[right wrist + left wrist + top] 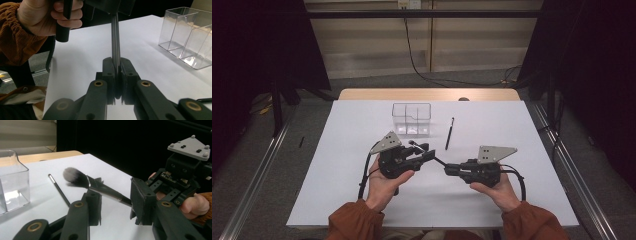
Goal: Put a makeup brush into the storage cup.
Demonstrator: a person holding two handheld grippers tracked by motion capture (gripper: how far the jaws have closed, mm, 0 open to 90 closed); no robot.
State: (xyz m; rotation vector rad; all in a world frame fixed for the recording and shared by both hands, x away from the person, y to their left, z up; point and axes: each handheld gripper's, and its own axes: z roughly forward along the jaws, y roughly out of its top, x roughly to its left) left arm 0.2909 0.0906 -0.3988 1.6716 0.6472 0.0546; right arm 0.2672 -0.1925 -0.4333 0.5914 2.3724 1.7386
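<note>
A makeup brush [438, 161] with a dark handle and a fluffy grey-white head [72, 178] hangs level above the white table, between my two grippers. My right gripper [116, 62] is shut on the handle's end, and the thin shaft [115, 37] runs straight away from its jaws. My left gripper [116, 195] is open: its jaws stand either side of the brush near the metal ferrule, with space left between pads and shaft. In the high view the left gripper [424, 150] and the right gripper [448, 169] nearly meet at mid-table.
A clear plastic organiser [412, 119] with compartments stands behind the grippers. A thin dark stick [449, 134], like a pen or fine brush, lies on the white sheet [352, 195] to its right. Dark curtains flank the table, and a wooden edge [362, 94] shows at the back.
</note>
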